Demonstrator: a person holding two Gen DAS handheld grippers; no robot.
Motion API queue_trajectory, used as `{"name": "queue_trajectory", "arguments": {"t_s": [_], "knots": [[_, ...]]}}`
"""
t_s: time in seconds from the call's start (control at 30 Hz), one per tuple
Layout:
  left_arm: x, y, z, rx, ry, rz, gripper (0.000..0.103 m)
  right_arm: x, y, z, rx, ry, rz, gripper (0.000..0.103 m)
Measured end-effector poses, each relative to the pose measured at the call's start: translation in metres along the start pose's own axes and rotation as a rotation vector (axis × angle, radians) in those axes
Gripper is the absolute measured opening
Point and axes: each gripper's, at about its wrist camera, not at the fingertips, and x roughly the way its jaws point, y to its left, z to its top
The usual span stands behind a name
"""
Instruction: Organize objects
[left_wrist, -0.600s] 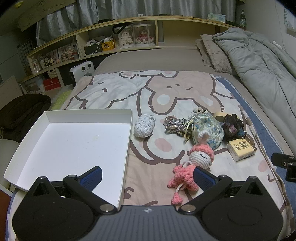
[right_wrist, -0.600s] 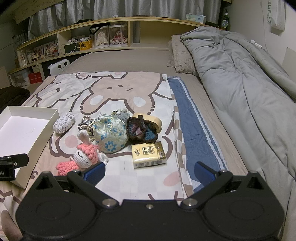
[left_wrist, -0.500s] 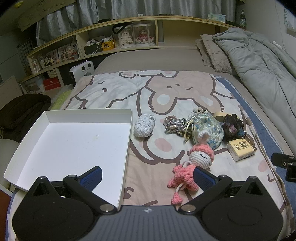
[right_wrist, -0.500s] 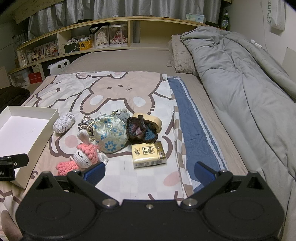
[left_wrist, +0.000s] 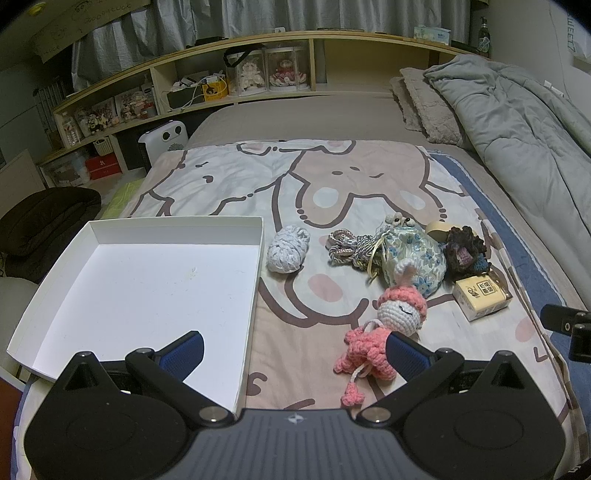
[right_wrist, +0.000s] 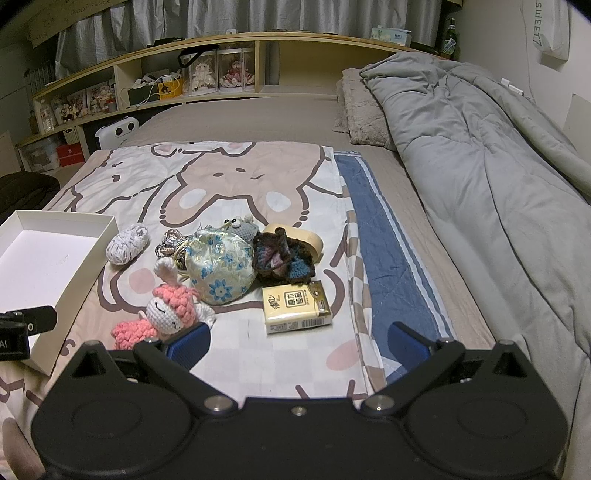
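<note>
Bedspread (left_wrist: 332, 192) at frame centre holds my white box (left_wrist: 147, 280) and crochet doll (left_wrist: 391, 317); my left gripper (left_wrist: 293, 349) and right gripper (right_wrist: 297, 341) gape wide, empty

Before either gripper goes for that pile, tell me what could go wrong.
1. The white tray overhangs the bed's edge nearest the left gripper; a hard drop there might tip it.
2. The floral pouch, crochet doll, cord bundle and dark crochet piece touch one another, so lifting one could drag a neighbour.
3. The doll's pink tassel dangles loose and may snag on open fingers.
</note>
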Motion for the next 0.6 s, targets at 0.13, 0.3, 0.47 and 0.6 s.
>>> {"name": "queue_trajectory", "arguments": {"t_s": [0.13, 0.3, 0.47, 0.6], "knots": [[-0.0002, 0.0, 0.0003, 0.0, 0.0, 0.0, 0.103, 0.0002, 0.0001, -0.0002, 0.0, 0.0, 0.0, 0.103], [0.0001, -0.0001, 0.0003, 0.0, 0.002, 0.0, 0.103, 0.0004, 0.0002, -0.0002, 0.0, 0.001, 0.0, 0.103], [0.0011, -0.0011, -0.001, 0.001, 0.0, 0.0, 0.103, 0.0004, 0.0004, -0.0003, 0.0, 0.001, 0.0, 0.103], [0.0004, -0.0006, 0.0001, 0.0, 0.002, 0.0, 0.103, 0.0005, 0.0004, -0.0003, 0.0, 0.001, 0.0, 0.103]]}}
